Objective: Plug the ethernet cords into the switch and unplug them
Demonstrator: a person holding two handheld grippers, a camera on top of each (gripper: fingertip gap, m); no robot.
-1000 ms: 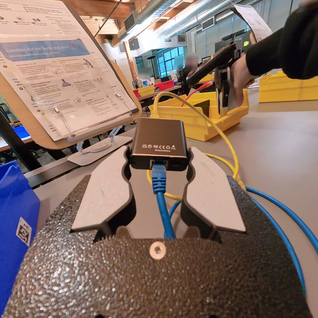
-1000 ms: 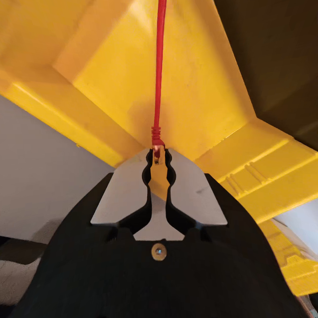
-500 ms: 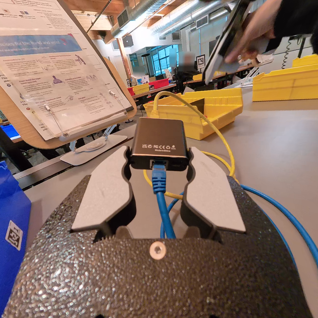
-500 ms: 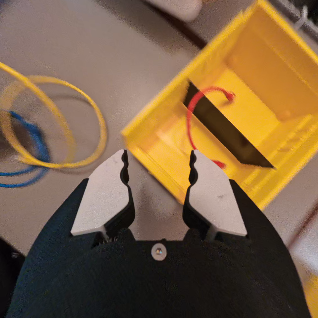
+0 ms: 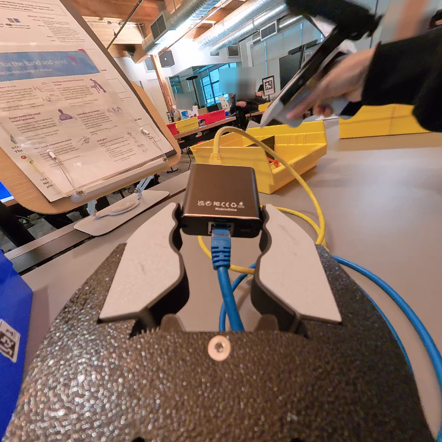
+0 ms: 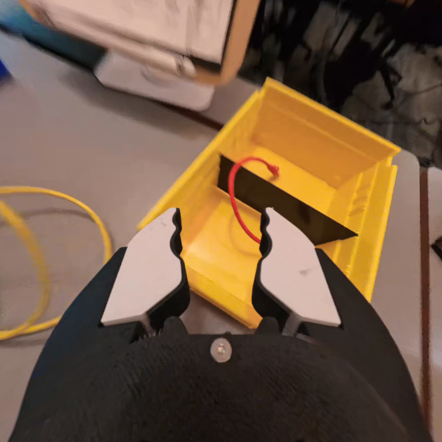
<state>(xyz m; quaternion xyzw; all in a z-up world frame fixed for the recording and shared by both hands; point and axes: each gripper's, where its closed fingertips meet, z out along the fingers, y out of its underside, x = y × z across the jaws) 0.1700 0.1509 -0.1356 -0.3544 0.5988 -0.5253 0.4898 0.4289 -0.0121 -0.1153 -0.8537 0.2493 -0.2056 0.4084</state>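
My left gripper [image 5: 220, 211] is shut on a small black switch [image 5: 221, 193] and holds it on the grey table. A blue ethernet cord [image 5: 221, 253] is plugged into the switch's near port and runs back between my fingers. A yellow ethernet cord [image 5: 296, 177] is plugged into its far side and loops to the right. My right gripper [image 6: 221, 215] is open and empty, above the near end of a yellow bin [image 6: 358, 215]. A red ethernet cord [image 6: 235, 198] lies in that bin, draped over its black divider. In the left wrist view the right gripper [image 5: 282, 105] hovers above the bin, held by a hand.
A wooden stand with a printed sheet [image 5: 71, 107] rises at the left on a white base [image 5: 119, 212]. A blue bin [image 5: 12, 334] sits at the near left. More yellow bins [image 5: 382, 122] stand at the far right. The yellow cord's loop [image 6: 35, 251] lies left of the bin.
My right gripper let go of the red cord's plug, opened, and rose out of the yellow bin; the red cord now lies inside. My left gripper kept holding the switch.
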